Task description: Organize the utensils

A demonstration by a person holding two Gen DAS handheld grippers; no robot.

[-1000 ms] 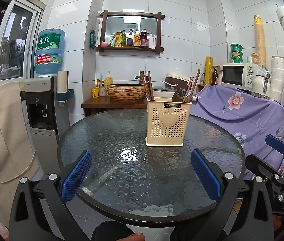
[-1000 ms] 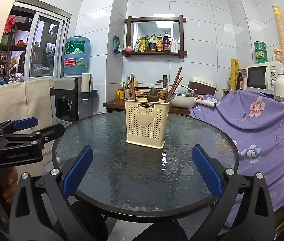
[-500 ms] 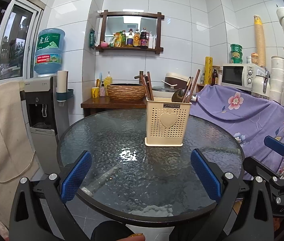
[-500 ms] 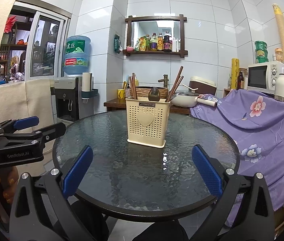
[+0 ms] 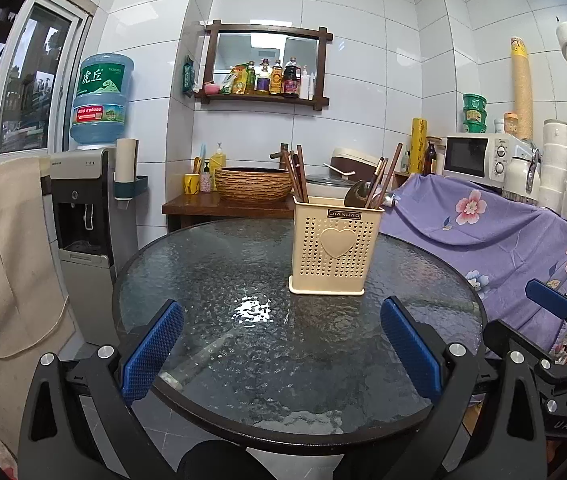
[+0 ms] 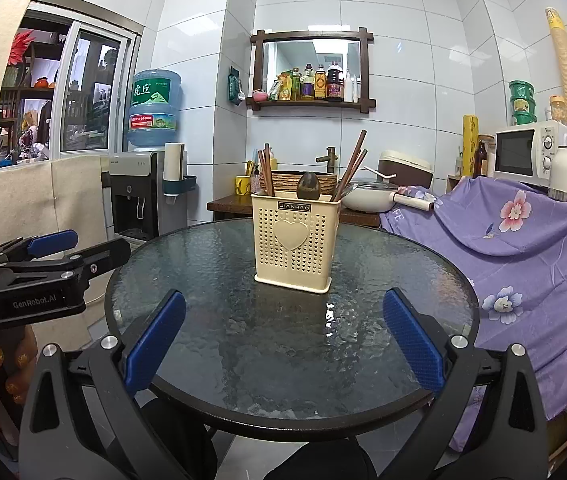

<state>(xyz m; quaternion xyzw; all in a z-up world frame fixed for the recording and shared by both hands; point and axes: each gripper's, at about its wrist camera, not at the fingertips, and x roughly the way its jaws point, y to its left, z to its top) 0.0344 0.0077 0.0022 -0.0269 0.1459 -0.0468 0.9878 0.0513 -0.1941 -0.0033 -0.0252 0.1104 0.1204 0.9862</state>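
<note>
Cream utensil holder (image 5: 335, 246), label "JIANHAO" w/ heart emblem, stands upright toward far edge of round glass table (image 5: 243, 344), chopsticks (image 6: 349, 170) + spoon (image 6: 308, 187) inside. Left gripper (image 5: 281, 350) & right gripper (image 6: 283, 344) both wide open, empty, at near edge. "GenRobot.AI" on left gripper body.

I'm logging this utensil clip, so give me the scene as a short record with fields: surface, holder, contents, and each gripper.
surface: round dark textured-glass table
holder: cream perforated plastic utensil caddy with a heart, upright on the table
contents: brown wooden chopsticks in two clusters, one dark spoon between them
left gripper: open, empty, apart from the caddy
right gripper: open, empty, apart from the caddy
</note>
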